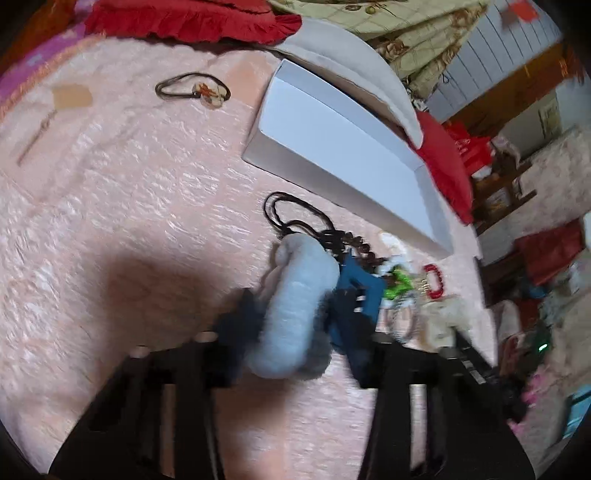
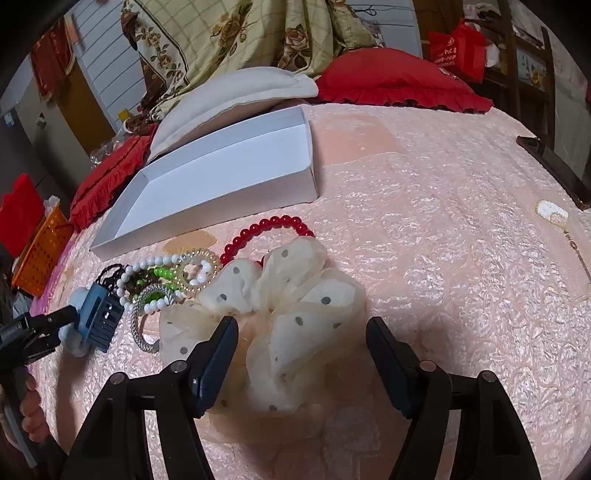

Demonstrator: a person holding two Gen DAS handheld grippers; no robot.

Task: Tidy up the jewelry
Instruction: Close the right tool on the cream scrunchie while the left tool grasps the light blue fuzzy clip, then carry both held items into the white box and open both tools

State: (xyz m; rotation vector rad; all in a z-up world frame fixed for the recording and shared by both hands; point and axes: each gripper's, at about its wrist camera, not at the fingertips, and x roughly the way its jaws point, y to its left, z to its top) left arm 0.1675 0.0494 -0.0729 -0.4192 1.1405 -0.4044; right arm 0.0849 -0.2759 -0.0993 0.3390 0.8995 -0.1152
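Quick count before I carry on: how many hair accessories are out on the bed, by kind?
Polka-dot scrunchie: 1
Fluffy blue claw clip: 1
Spiral hair tie: 1
Total: 3

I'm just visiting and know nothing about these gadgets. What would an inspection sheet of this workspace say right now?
Surface: pink quilted bedspread.
Job's things: open white box, nothing seen inside; pile of bead bracelets; red bead bracelet; cream polka-dot scrunchie; pendant necklace lying apart.
Clutter: red pillows, floral blanket, orange basket.
Grippers: left gripper shut on a blue hair clip with a pale fluffy pom-pom; right gripper open, fingers either side of the scrunchie.
Cables: nothing seen.
Surroundings: cluttered bedroom, red bag.
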